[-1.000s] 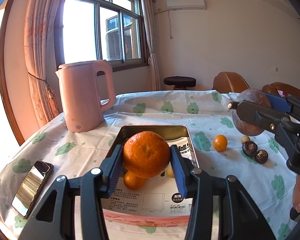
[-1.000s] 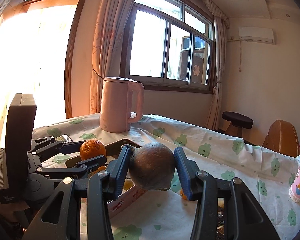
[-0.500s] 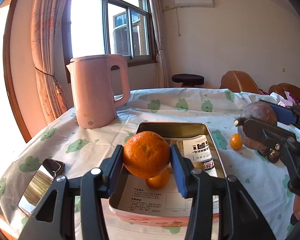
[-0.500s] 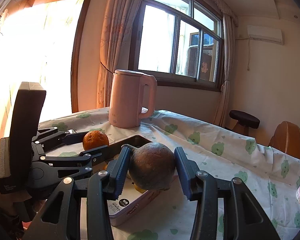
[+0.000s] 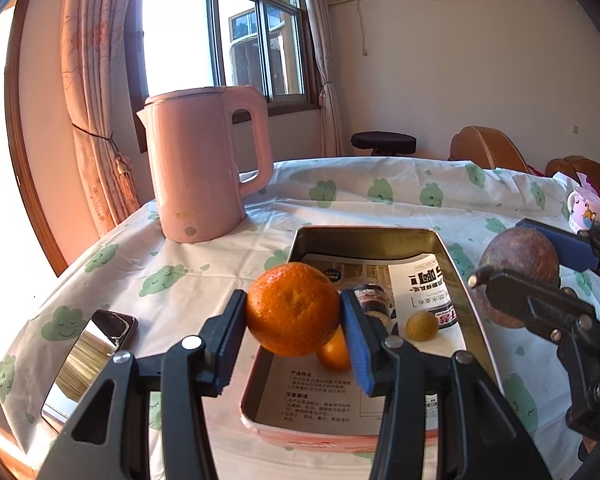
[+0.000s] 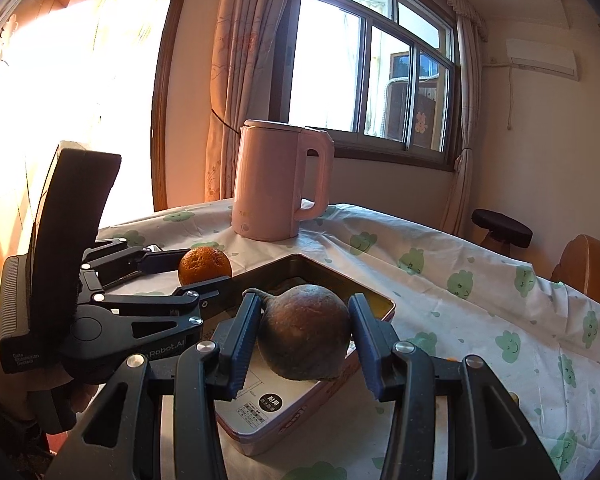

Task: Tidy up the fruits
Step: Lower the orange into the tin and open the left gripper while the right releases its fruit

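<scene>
My left gripper (image 5: 294,316) is shut on a large orange (image 5: 293,309) and holds it above the near left corner of the open metal tin (image 5: 456,268). The tin holds a smaller orange (image 5: 335,350), a small yellow fruit (image 5: 421,326) and a dark fruit (image 5: 374,298) half hidden by my finger. My right gripper (image 6: 303,334) is shut on a round brown fruit (image 6: 304,332) over the tin (image 6: 376,304). That brown fruit (image 5: 518,268) hangs at the tin's right side in the left wrist view. The left gripper (image 6: 204,270) with its orange (image 6: 205,266) shows at the left.
A pink kettle (image 5: 204,168) stands behind the tin on the cloud-print tablecloth (image 5: 360,196). A phone (image 5: 88,364) lies at the near left table edge. A small pink cup (image 5: 586,208) sits far right. A stool (image 5: 383,142) and brown chairs (image 5: 488,148) stand beyond the table.
Both grippers have moved forward and slightly down with their fruits, now over the tin. The loose fruits on the cloth to the right have slipped out of view.
</scene>
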{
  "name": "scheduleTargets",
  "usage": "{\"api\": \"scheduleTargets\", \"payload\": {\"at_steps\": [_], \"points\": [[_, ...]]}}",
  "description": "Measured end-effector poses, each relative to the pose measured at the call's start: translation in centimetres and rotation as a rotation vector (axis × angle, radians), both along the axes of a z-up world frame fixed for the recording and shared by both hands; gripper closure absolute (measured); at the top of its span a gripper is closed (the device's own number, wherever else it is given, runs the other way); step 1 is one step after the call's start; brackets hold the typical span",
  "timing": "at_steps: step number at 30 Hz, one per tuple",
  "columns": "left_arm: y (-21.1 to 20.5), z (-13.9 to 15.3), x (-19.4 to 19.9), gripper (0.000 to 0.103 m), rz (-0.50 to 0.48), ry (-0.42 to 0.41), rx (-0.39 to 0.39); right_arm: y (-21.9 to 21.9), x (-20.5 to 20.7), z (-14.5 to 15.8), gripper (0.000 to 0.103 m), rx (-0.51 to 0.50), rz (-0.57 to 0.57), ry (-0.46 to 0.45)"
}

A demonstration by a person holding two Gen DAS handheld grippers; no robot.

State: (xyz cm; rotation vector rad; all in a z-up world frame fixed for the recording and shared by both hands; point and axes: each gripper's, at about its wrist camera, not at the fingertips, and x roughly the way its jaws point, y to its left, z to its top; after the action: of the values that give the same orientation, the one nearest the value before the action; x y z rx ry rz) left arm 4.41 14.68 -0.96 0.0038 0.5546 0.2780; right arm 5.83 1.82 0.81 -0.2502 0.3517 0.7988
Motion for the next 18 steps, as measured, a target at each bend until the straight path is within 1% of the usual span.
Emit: {"api": "scheduleTargets", "payload": {"at_steps": [11, 18], "points": [[0.8, -1.1, 1.1, 0.054, -0.004, 0.063, -0.018, 1.7, 1.0, -1.9, 0.055, -0.053, 0.022, 0.08], [0.3, -1.2, 1.4, 0.054, -0.016, 0.076, -0.002, 2.4, 1.7, -3.1, 0.055, -0.092, 0.034, 0.128]]}}
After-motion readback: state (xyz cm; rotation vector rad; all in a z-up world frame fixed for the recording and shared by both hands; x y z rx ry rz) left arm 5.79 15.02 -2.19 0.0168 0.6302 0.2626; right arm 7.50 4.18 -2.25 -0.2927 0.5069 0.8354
